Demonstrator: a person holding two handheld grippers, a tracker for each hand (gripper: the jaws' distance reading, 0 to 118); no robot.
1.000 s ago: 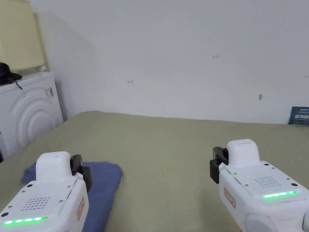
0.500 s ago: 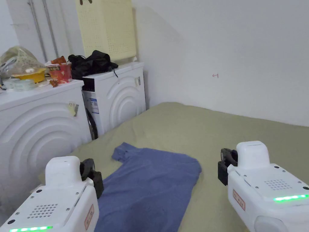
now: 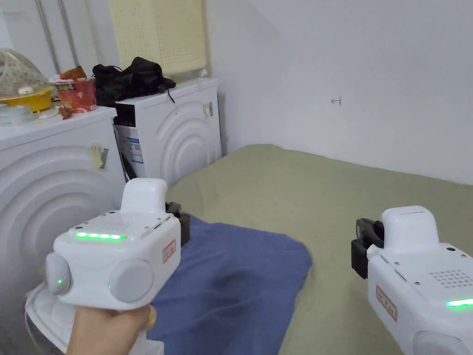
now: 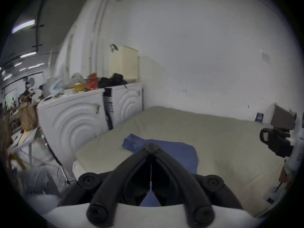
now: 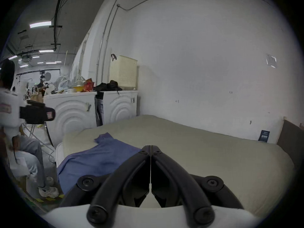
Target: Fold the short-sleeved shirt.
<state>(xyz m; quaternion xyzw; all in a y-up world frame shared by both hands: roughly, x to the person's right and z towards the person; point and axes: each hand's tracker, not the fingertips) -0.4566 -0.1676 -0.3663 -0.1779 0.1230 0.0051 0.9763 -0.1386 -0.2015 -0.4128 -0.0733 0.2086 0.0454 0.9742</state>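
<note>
Right now your left gripper point(image 4: 150, 146) is clenched with nothing between its jaws, which meet tip to tip, and it hovers above the near left part of the blue short-sleeved shirt point(image 3: 240, 277). Your hand point(image 3: 108, 330) holds its white body from below, with a green light strip on top. Your right gripper point(image 5: 150, 148) is also clenched on nothing, its jaws pressed together, and it sits to the right of the shirt, over bare bedding.

The shirt lies spread on the olive-green bed cover point(image 3: 332, 194), toward the bed's near left corner, with one sleeve point(image 4: 130, 140) pointing to the far left. Its near end runs toward the bed's near edge.

Beyond the bed's left side stand two white washing machines point(image 3: 180, 134). On top of them sit a black bundle point(image 3: 131, 78), a cream laundry basket point(image 3: 159, 32), and some food containers point(image 3: 74, 92). A plain white wall point(image 3: 360, 69) runs behind the bed.
</note>
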